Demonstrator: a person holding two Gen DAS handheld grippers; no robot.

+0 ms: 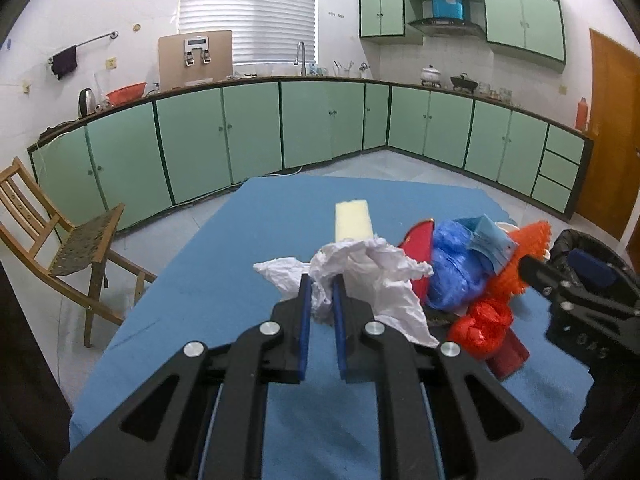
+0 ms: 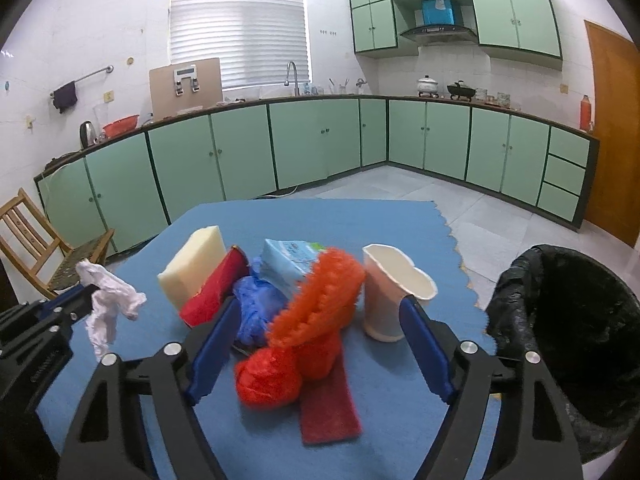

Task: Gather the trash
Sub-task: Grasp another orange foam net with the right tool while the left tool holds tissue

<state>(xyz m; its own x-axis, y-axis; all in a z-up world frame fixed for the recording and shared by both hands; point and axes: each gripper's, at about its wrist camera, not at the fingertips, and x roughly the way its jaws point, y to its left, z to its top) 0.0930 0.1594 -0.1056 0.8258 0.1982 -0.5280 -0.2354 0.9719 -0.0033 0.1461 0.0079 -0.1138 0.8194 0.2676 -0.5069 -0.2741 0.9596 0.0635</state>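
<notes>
My left gripper (image 1: 322,285) is shut on a crumpled white paper (image 1: 372,276), held above the blue table (image 1: 224,280); the same paper (image 2: 108,308) shows at the left of the right wrist view. My right gripper (image 2: 320,308) is open. Its jaws stand wide on either side of an orange mesh (image 2: 320,300) and a red plastic bag wad (image 2: 268,380), without pressing them. Around these lie a blue plastic bag (image 2: 252,312), a red cup (image 2: 216,292), a cream sponge (image 2: 192,268), a light blue packet (image 2: 288,264), a white paper cup (image 2: 384,300) and a red pad (image 2: 328,404).
A bin lined with a black bag (image 2: 568,340) stands at the table's right edge, close to the right gripper. A wooden chair (image 1: 60,240) is off the table's left side. Green cabinets (image 1: 256,132) line the far walls, with tiled floor between.
</notes>
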